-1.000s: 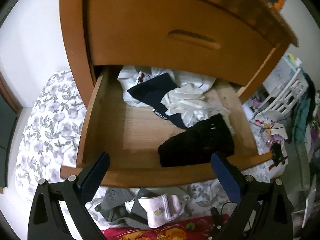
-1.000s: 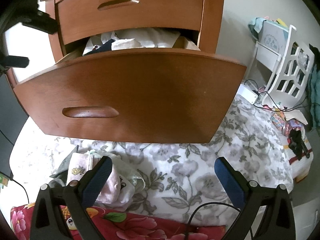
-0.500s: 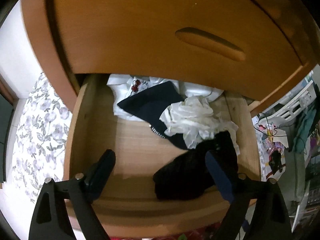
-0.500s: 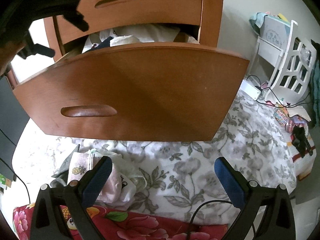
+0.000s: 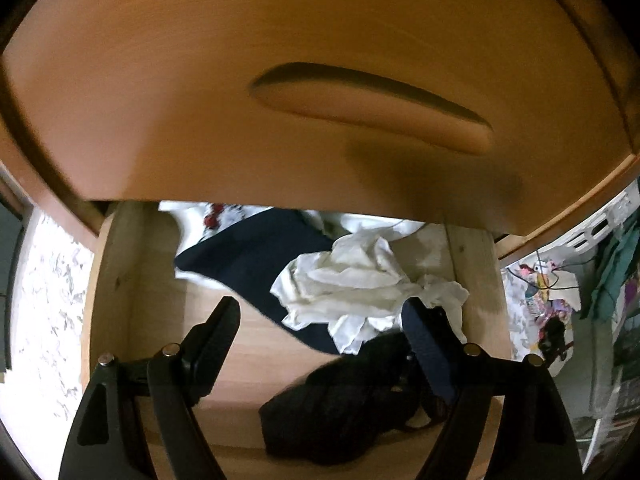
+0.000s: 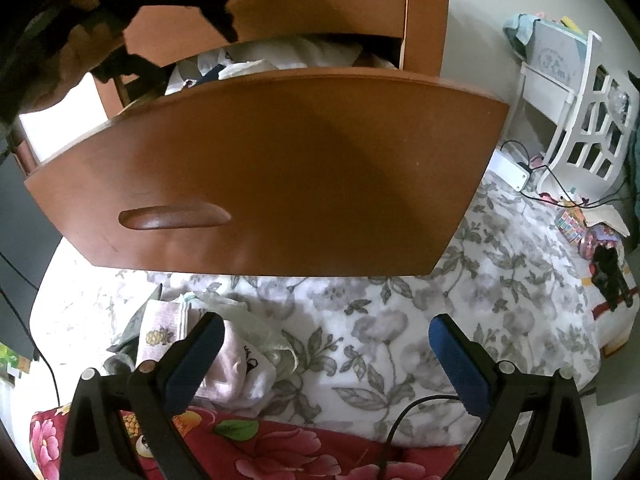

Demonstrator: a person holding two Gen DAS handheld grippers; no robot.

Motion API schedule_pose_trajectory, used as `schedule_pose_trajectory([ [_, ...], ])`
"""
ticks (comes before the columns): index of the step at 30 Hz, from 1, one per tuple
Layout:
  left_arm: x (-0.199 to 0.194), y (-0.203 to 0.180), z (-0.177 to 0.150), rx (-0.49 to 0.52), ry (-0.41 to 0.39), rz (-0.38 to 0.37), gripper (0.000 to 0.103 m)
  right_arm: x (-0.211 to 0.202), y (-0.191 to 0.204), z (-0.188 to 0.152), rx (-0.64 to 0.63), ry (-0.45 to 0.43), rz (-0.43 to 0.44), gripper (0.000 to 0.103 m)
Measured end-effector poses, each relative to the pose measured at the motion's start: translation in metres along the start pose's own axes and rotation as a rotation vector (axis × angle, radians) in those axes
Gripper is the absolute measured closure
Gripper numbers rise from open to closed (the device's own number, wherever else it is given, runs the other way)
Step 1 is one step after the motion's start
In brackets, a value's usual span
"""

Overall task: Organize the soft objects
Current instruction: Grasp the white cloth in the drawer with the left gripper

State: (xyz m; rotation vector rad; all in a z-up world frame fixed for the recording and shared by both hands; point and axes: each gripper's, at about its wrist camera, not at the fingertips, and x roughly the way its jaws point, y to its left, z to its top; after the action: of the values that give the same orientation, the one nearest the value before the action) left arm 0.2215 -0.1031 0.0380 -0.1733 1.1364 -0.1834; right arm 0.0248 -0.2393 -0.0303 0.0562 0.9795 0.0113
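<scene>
Left gripper (image 5: 320,312): reaches down into the open wooden drawer (image 5: 120,304); its jaws are closing but stand wide apart, and nothing is pressed between the pads.
Between the left fingers: the white crumpled cloth (image 5: 360,284), the navy garment (image 5: 260,256) and part of the black garment (image 5: 340,408) lie in the gap; the right finger (image 5: 424,344) is just at the edge of the black garment, and I cannot tell if it touches it.
Right gripper (image 6: 324,340): hovers above the bed, jaws wide open, holding nothing.
Soft objects in the drawer: the black garment lies at the front, the white crumpled cloth on top of the navy garment in the middle, more white fabric (image 5: 248,212) at the back.
Soft objects on the bed: a small pile sits just below the drawer front (image 6: 280,176), near the left finger (image 6: 196,360) of the right gripper; in it I see a pink sock with a pineapple print (image 6: 160,332), a pale pink piece (image 6: 240,376) and grey-green cloth (image 6: 132,332).
Bed: a floral sheet (image 6: 440,312) in white and grey, with a red flowered blanket (image 6: 280,448) at the near edge.
Upper drawer (image 5: 320,80): closed, it fills the top of the left view.
Cable (image 6: 404,420): black, runs across the blanket near the right gripper.
White rack (image 6: 592,120): stands by the wall, well apart from the drawers.
</scene>
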Motion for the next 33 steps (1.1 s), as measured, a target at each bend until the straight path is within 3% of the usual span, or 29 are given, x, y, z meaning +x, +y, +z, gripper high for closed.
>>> schedule_pose_trajectory([
  [8, 0.018, -0.012, 0.008, -0.029, -0.007, 0.031, 0.020, 0.002, -0.001, 0.000, 0.003, 0.008, 0.010, 0.000],
  [10, 0.023, -0.013, 0.010, -0.036, -0.007, 0.045, 0.028, 0.002, -0.002, 0.000, 0.004, 0.009, 0.013, 0.000],
  [15, 0.033, -0.014, 0.014, -0.039, -0.001, 0.072, 0.032, 0.003, -0.004, 0.000, 0.011, 0.015, 0.022, 0.000],
  [20, 0.045, -0.014, 0.014, -0.043, 0.029, 0.103, 0.052, 0.004, -0.004, 0.000, 0.014, 0.021, 0.028, 0.000],
  [25, 0.050, -0.011, 0.012, -0.056, 0.057, 0.076, 0.091, 0.005, -0.005, 0.000, 0.020, 0.025, 0.032, 0.000],
  [33, 0.036, -0.007, 0.004, -0.042, 0.028, -0.007, 0.100, 0.005, -0.005, 0.000, 0.019, 0.025, 0.030, 0.000],
])
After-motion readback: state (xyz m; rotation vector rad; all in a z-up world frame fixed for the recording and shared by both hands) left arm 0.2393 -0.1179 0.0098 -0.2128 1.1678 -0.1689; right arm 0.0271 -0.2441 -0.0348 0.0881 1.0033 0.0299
